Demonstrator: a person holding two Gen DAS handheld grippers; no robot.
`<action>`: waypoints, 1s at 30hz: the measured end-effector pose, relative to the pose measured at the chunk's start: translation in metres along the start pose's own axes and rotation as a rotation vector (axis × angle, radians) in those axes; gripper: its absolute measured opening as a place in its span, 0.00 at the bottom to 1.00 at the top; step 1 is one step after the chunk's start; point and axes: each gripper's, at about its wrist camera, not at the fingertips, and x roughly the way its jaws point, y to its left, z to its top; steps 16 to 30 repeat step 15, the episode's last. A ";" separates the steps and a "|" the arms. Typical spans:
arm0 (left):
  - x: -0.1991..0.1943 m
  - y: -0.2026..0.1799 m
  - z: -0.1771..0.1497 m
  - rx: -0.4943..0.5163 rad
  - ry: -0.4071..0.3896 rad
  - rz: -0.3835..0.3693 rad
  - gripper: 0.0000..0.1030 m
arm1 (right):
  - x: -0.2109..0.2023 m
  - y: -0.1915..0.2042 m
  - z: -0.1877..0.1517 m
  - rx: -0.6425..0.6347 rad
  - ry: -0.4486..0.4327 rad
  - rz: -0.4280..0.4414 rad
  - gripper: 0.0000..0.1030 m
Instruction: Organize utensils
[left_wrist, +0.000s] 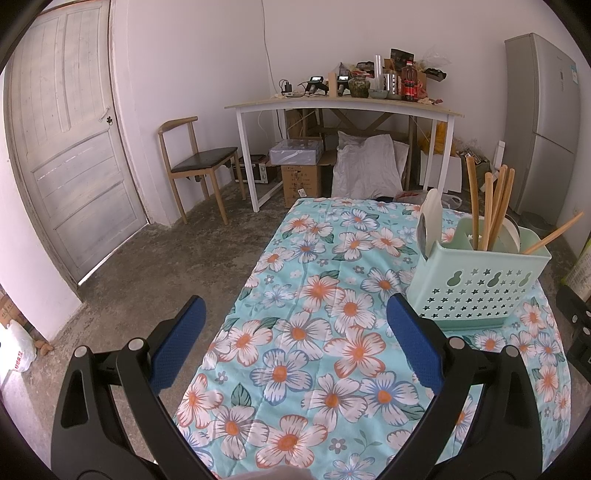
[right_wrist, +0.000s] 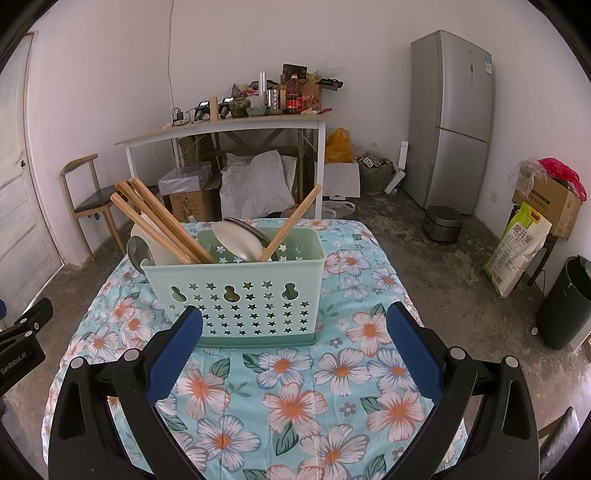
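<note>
Both claws hang over the flowered tablecloth (right_wrist: 295, 406) with nothing in them; the left gripper (left_wrist: 295, 339) has its blue pads spread wide, only cloth showing between them; the right gripper (right_wrist: 291, 343) is spread just as wide, jaws apart and empty. Ahead of the right claw, near its left pad, stands the mint-green utensil caddy (right_wrist: 236, 295), upright on the cloth, star holes across its front wall; from the left claw it sits ahead and off to the right, just beyond the right pad. Inside it, a bundle of wooden chopsticks (right_wrist: 159, 218) leans to the left; a single chopstick (right_wrist: 291, 221) slants to the right; a pale spoon (right_wrist: 236, 240) and a metal ladle (right_wrist: 138, 253) rest in there too; which compartment each occupies, I cannot tell.
</note>
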 end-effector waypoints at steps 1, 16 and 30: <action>0.000 0.000 0.000 0.000 0.001 -0.001 0.92 | 0.000 0.001 0.000 0.000 0.000 0.000 0.94; 0.000 0.000 -0.001 -0.004 0.005 -0.001 0.92 | 0.000 0.001 0.000 0.001 0.001 0.000 0.94; 0.000 0.000 -0.001 -0.004 0.005 -0.001 0.92 | 0.000 0.001 0.000 0.001 0.001 0.000 0.94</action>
